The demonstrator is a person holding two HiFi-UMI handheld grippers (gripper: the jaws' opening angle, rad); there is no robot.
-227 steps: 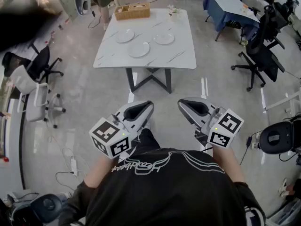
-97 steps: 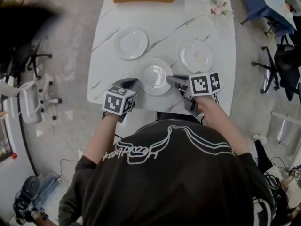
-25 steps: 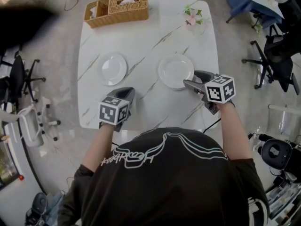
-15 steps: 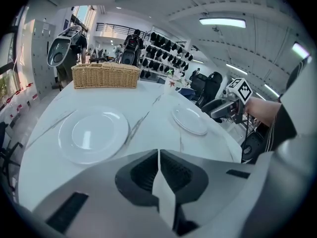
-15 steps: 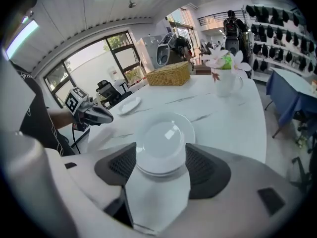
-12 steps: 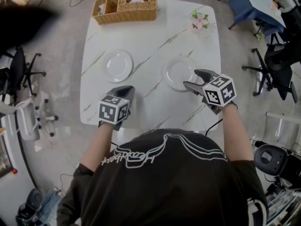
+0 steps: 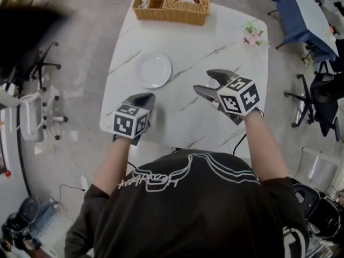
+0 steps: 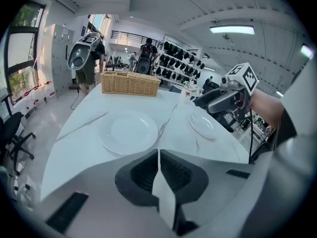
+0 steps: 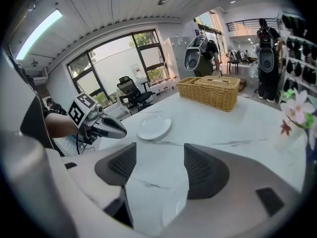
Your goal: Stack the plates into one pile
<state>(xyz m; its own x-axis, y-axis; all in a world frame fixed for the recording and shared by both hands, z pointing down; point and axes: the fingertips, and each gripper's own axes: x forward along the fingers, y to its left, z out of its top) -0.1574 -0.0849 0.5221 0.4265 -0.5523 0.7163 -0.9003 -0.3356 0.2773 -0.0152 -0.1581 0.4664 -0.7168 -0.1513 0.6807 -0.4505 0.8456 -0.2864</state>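
- Where three plates lay apart on the table [image 7: 188,123] at the outset, only two spots hold china now. A single plate [image 7: 153,70] lies on the left side, and a right-hand pile [image 8: 203,126] shows in the left gripper view.
- Half a second ago the right gripper [image 7: 204,81] sat at the near rim of that pile. It has since come up and over it, so the head view no longer shows the pile at all.
- Its jaws stand wide apart with only bare marble between them. Low in the right gripper view there is a pale glint that may be the pile's rim, though I cannot be sure.
- The left gripper [image 7: 143,98] hangs over the near-left part of the table, just near of the single plate and not touching it. Its jaws are pressed together and hold nothing.
- By my reading, the middle plate has been set on the right one and let go. That makes one merge done and one left: the single plate has yet to join the pile.
- Whether the two plates sit squarely on each other cannot be told; from the left gripper view the pile looks low and level.
- The basket [image 7: 172,5] at the far edge and the flowers [image 7: 251,32] at the far right stand well apart from both plates and are out of the way.
- The single plate lies flat on smooth stone, so a jaw will probably have to slip under its rim. The left gripper would need to open first.
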